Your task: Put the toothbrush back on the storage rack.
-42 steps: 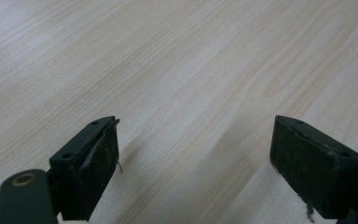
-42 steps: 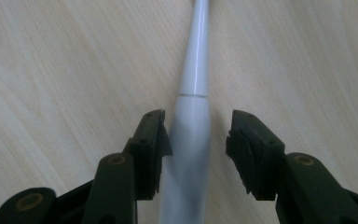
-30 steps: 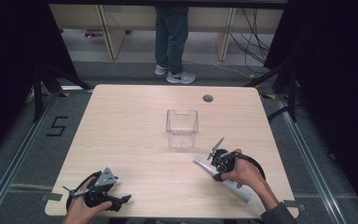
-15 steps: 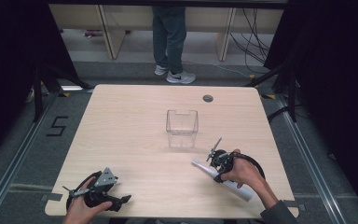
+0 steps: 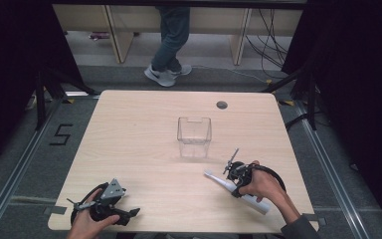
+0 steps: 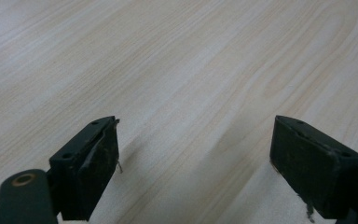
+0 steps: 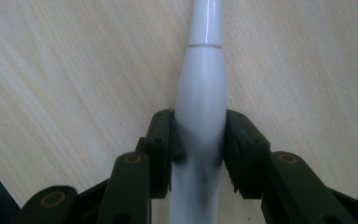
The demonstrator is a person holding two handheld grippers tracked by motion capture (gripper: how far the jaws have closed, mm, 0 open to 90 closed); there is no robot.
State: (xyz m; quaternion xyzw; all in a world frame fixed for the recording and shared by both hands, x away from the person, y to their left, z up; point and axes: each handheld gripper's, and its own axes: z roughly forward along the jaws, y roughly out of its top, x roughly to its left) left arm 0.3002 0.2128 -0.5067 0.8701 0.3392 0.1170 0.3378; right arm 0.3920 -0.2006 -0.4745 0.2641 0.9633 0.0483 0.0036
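A white electric toothbrush [image 5: 214, 178] lies on the wooden table [image 5: 129, 139] at the front right, its thin end pointing left. My right gripper [image 5: 234, 182] is shut on its body. In the right gripper view both pads press the sides of the white toothbrush [image 7: 200, 84], with my right gripper [image 7: 199, 140] low over the wood. At the front left corner, my left gripper [image 5: 129, 215] rests in a hand with its jaws pointing right. The left gripper [image 6: 196, 163] stands open above bare wood with nothing between the jaws.
A clear plastic box [image 5: 194, 137] stands upright in the middle of the table, beyond the toothbrush. A small round hole [image 5: 222, 105] sits near the far edge. A person's legs [image 5: 171, 45] are behind the table's far side.
Both grippers have stayed where they were, the right one still holding the toothbrush. The person behind the table has shifted their feet slightly to the left.
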